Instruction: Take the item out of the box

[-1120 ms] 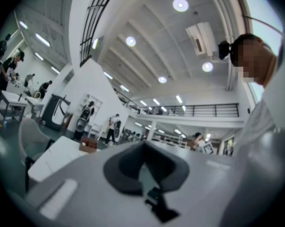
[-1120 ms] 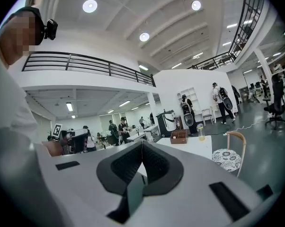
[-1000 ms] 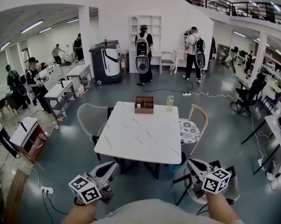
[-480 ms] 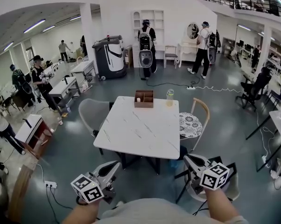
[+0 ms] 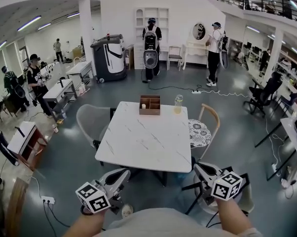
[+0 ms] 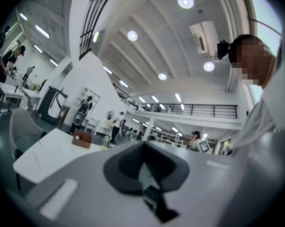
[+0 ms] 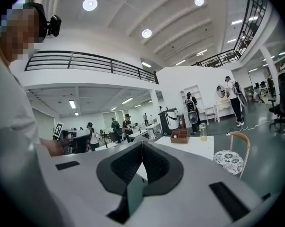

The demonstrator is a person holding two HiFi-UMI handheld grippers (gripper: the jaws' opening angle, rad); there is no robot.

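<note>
- Head view puts the white marble-patterned square table [image 5: 143,142] in the middle of the floor, and everything below is placed against it.
- A grey shell chair [image 5: 92,125] is tucked in at the table's left side. A wooden-framed chair with a patterned seat pad [image 5: 203,132] stands at its right side.
- The brown wooden box with inner compartments [image 5: 150,104] sits at the table's far edge, well apart from both grippers. A clear bottle of yellowish liquid [image 5: 178,103] stands just beside it, toward the wooden-framed chair.
- The left gripper [image 5: 123,173] and the right gripper [image 5: 200,167] hang short of the table's near edge. In each gripper view the jaws are pressed together with nothing between them.
- The small pale item [image 5: 144,106] lies in a left-hand compartment of the box, on the table's far side. What it is cannot be made out.
- Risk, as I judge it: the reach spans the whole table. A gripper arriving with its jaws together would shove the box toward the far edge or tip the bottle. The jaws need to part before entering the narrow compartment.
- Compared with a second ago, the table sits slightly larger in the head view. A pale rounded shape, probably a shoe toe [image 5: 126,210], now shows below the left gripper, so the person seems to be stepping closer. Box, bottle and item keep their places on the table.
</note>
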